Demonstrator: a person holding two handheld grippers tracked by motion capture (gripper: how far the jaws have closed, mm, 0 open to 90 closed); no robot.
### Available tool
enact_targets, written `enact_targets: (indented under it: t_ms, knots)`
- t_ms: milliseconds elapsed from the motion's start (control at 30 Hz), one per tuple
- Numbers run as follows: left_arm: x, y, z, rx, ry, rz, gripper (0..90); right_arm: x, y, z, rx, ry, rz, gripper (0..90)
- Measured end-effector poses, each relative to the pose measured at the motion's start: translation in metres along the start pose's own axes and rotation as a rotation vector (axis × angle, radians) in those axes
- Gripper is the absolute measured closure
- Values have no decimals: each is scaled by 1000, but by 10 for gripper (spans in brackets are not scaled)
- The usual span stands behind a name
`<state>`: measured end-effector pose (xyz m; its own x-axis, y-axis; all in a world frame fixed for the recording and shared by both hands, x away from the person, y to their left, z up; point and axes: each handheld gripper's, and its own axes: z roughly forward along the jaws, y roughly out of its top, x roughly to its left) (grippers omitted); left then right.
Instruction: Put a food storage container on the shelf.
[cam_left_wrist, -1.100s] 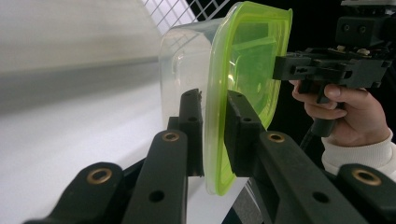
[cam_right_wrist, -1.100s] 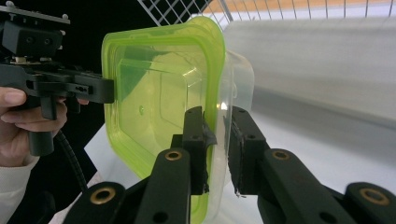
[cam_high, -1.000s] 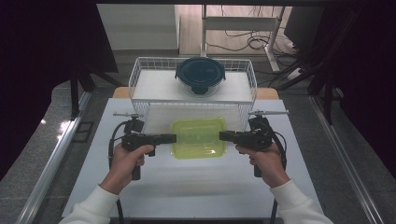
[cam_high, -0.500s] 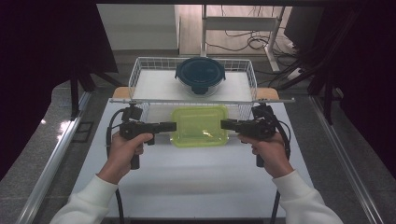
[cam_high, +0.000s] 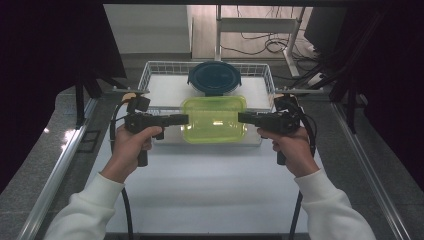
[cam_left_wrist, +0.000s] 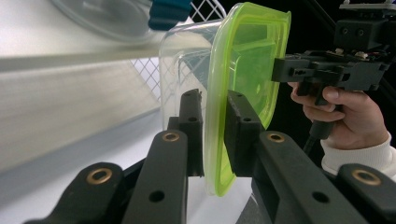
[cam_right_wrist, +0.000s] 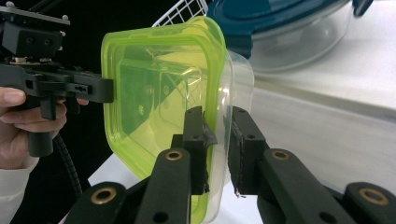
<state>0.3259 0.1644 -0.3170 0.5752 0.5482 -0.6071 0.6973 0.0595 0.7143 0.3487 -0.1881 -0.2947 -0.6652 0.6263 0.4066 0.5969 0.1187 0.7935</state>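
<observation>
Green-lidded container: hides wire basket's front rim behind it | round blue-lidded bowl beyond container: cut by top edge in both gripper views, motion-blurred in left gripper view | basket rail beside container: smeared in left gripper view.

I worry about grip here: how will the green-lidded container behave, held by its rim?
The green-lidded container looks empty and clear-walled, so probably light. Each gripper pinches only its thin lid edge, which may flex. Smooth plastic could slip between the fingers.

A lab-like test room — white table ringed by dark curtains, loose cables on the floor.
</observation>
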Motion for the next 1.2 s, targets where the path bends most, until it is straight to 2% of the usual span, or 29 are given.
enact_targets:
  t_ms: [400,767,1200]
  knots:
    - [-2,24,-4,-16,6,36,787,0,23,0,-28,-1,-18,778]
    - [0,46,-2,-25,3,39,790,-1,45,0,-33,-1,-23,776]
    - [1,77,0,-28,-1,44,788,-13,70,2,-57,21,-7,777]
